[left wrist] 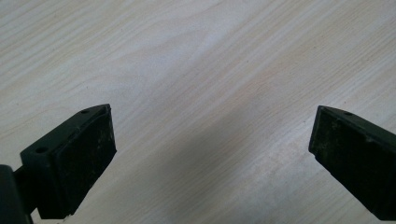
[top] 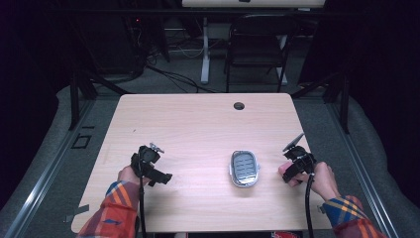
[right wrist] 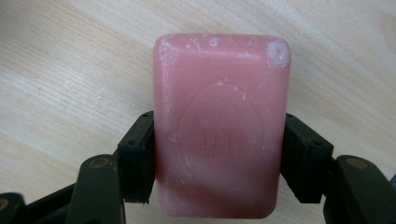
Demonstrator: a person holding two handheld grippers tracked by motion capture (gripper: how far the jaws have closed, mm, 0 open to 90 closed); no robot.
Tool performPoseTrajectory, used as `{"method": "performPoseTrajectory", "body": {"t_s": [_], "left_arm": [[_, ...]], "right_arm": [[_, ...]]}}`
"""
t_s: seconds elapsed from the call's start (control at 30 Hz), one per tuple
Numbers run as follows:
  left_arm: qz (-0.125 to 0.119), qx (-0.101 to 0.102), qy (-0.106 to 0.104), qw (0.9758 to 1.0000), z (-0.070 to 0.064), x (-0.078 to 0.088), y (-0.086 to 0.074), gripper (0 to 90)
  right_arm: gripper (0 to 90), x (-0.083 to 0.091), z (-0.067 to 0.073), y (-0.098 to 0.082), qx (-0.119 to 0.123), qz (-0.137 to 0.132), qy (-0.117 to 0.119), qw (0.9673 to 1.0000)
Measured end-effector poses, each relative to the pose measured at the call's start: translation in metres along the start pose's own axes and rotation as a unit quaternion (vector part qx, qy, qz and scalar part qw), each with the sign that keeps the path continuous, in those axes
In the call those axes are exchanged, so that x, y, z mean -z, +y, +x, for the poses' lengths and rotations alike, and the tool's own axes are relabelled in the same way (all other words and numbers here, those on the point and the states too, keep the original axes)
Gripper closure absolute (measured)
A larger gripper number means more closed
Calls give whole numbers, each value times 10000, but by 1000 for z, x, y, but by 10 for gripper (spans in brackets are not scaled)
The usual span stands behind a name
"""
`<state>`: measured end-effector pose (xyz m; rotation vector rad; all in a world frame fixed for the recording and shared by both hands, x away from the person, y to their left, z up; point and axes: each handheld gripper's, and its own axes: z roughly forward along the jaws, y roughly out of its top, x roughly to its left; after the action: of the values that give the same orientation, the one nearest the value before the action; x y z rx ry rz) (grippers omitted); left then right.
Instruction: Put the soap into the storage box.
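A pink bar of soap (right wrist: 220,123) with an oval stamp on its face sits between the two black jaws of my right gripper (right wrist: 217,156), which is shut on its long sides just above the wooden table (top: 198,129). In the high view that gripper (top: 296,163) is at the table's right, held by a hand. A grey soap dish (top: 244,168) with a ribbed inside lies on the table to its left. My left gripper (top: 151,166) is at the table's left; its jaws (left wrist: 205,154) stand wide open over bare wood.
A round cable hole (top: 238,105) sits near the table's far edge. Beyond the table stand a black folding chair (top: 255,47) and a white desk leg (top: 204,49), with cables on the floor. Plaid sleeves come in from the bottom.
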<state>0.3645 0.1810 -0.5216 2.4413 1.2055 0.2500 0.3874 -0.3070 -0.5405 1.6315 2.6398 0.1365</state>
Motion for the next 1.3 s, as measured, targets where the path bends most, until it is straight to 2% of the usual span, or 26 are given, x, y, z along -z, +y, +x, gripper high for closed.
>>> {"method": "performPoseTrajectory", "body": {"t_s": [0.03,0.07,0.13,0.2,0.27,0.3,0.33,0.37,0.4,0.53,0.57,0.63,0.83,1.0,1.07,1.1,1.13,1.17,1.27,1.3], "left_arm": [[-2,1,0,10000,0,0,0,5],[-8,5,-3,10000,0,0,0,5],[-7,5,1,10000,0,0,0,4],[-7,4,0,10000,0,0,0,4],[-2,1,-1,10000,0,0,0,4],[-8,12,-2,10000,0,0,0,4],[-5,11,-2,10000,0,0,0,4],[1,3,-3,10000,0,0,0,4],[10,-10,-4,10000,0,0,0,4],[12,-13,-7,10000,0,0,0,4],[6,-14,-6,10000,0,-1,0,4],[6,-17,-7,10000,0,-1,0,4],[8,-20,-20,10000,0,-1,0,4],[11,-32,-18,10000,-1,-1,0,4],[20,-33,-14,10000,-1,-1,0,4],[19,-29,-16,10000,-1,-1,-1,4],[2,-24,-15,10000,-1,0,-1,4],[1,-27,-14,10000,-1,0,-1,4],[-3,-36,-32,10000,-1,-1,-1,4],[-7,-44,-40,10000,-1,-1,-1,4]], "right_arm": [[370,0,1,-1,-116,-149,35,9998],[369,3,-1,-1,-34,-69,42,10000],[369,5,-2,-1,-102,-190,76,9997],[370,10,-3,-1,12,-119,72,9999],[370,12,-3,-2,-52,-281,132,9995],[369,14,-3,-1,0,-220,110,9997],[369,14,-2,-1,-15,-299,139,9995],[370,17,-3,-1,44,-222,149,9996],[369,17,-2,-1,-1,-351,148,9993],[369,24,-2,1,235,-180,132,9995],[370,22,0,0,115,-333,154,9993],[370,27,-1,3,269,-166,109,9994],[370,27,2,4,179,-324,143,9992],[370,31,4,7,250,-362,112,9990],[370,35,5,9,417,-221,68,9989],[370,32,8,7,214,-496,178,9984],[370,34,8,8,295,-417,138,9986],[370,39,8,10,488,-195,86,9986],[370,40,13,10,401,-381,137,9984],[370,42,14,11,487,-339,146,9981]]}}
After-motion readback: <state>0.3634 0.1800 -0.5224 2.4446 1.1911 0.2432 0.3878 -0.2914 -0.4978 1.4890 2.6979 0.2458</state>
